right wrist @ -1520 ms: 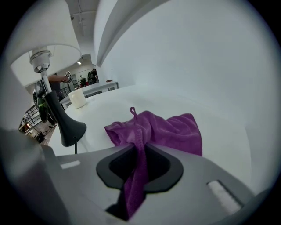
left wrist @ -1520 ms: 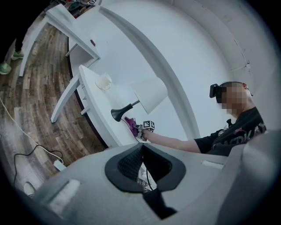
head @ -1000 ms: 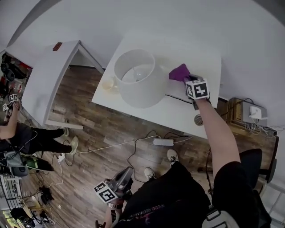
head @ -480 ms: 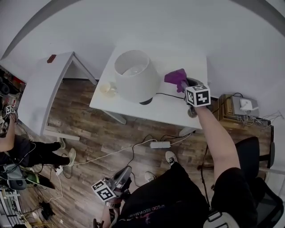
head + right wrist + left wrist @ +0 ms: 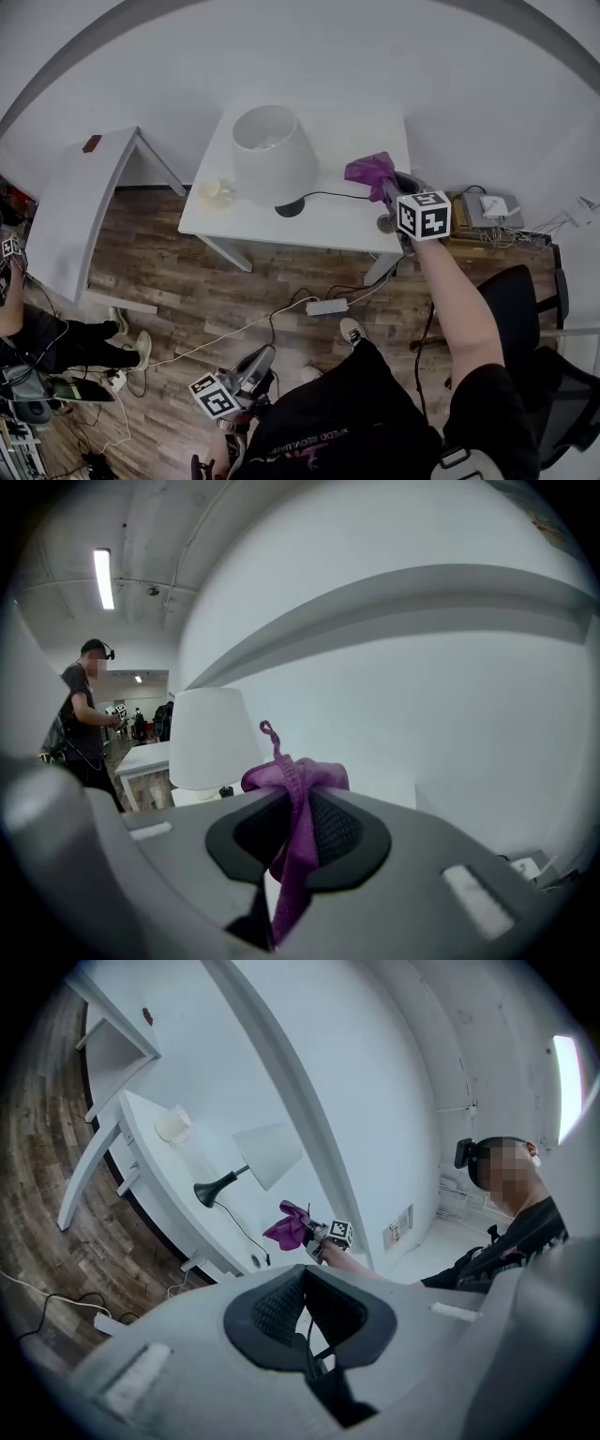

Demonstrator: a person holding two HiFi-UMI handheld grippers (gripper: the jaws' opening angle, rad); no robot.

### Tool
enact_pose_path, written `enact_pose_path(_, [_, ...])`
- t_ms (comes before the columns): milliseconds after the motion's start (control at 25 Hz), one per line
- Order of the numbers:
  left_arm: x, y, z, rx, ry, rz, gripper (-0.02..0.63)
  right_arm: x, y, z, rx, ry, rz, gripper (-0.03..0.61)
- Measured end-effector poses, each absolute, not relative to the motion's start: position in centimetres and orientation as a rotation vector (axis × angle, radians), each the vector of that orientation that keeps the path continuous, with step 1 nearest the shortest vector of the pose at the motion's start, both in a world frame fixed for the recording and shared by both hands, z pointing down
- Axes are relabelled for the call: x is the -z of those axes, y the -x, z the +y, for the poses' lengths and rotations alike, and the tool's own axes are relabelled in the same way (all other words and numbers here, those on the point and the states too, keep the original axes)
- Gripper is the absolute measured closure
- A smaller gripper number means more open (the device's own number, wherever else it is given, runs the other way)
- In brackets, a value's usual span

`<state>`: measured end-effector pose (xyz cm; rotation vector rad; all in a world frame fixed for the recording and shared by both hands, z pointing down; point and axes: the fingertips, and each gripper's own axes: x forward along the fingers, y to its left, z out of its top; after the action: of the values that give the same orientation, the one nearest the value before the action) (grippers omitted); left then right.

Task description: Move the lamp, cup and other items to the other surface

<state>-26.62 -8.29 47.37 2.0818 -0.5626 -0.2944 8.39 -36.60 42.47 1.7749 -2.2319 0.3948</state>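
low over the floor, the left gripper (image 5: 262, 358) has its jaws together and empty, clear only in its own view. cup (image 5: 214, 191) at the tabletop's (image 5: 328, 228) left edge, then lamp (image 5: 273, 155); over the right edge, the right gripper (image 5: 387, 190) pinches a purple cloth (image 5: 298, 785).

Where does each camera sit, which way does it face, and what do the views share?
Head view: on the person's head, looking steeply down at the white table, lamp and floor; arms, legs, left gripper and right gripper show.
Left gripper view: low, facing the table; its own fingers show, empty.
Right gripper view: by the table, facing the wall; its fingers clamp the purple cloth.
Shared: all views show lamp and cloth.
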Motion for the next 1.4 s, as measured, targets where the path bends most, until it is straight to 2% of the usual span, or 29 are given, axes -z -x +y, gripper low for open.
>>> enact_pose_path(400, [-47.7, 27.1, -6.4, 0.207, -2.108, -0.383, 0.614, -39.8, -10.8, -27.3, -0.382, -1.945, -2.146, 0.529])
enact_pose_path(720, [-47.9, 22.8, -4.6, 0.125, -2.104, -0.195, 0.613, -40.2, -15.4, -19.7, -0.418, -2.078, -2.035, 0.529])
enact_pose_path(960, [-47.6, 16.7, -3.0, 0.050, -2.115, -0.063, 0.614, -40.6, -22.4, -12.8, -0.448, -2.199, -1.923, 0.529])
enact_pose_path(1400, [-47.4, 2.5, 1.5, -0.082, -2.119, 0.104, 0.614, -43.6, -40.4, 3.0, -0.569, -2.424, -1.624, 0.529])
